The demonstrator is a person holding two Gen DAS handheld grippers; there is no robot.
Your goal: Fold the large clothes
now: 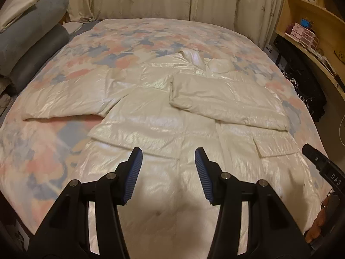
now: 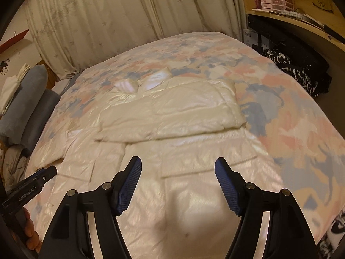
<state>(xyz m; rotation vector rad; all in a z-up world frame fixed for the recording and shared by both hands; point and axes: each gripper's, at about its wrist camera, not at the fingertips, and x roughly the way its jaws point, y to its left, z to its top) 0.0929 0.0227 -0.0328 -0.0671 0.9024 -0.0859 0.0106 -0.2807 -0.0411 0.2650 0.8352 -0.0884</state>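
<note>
Jacket work stands midway: the shiny cream padded jacket (image 1: 172, 133) lies flat on the floral quilted bedspread (image 1: 43, 151), ahead of both tongs. Left gripper (image 1: 168, 157) and right gripper (image 2: 178, 166) hover spread, empty. 1 sleeve (image 1: 228, 105) lies folded across; the outstretched sleeve (image 1: 69, 101) likely needs a low cuff pinch next.

Jacket (image 1: 163, 116) flat on bed (image 1: 54, 151)

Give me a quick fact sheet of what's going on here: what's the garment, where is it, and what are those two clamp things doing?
garment: white puffer jacket, laid flat
surface: floral bedspread
right sleeve: folded across the chest
left sleeve: still spread out sideways
left gripper: open, above the hem, holding nothing
right gripper: open, above the hem, holding nothing
</note>
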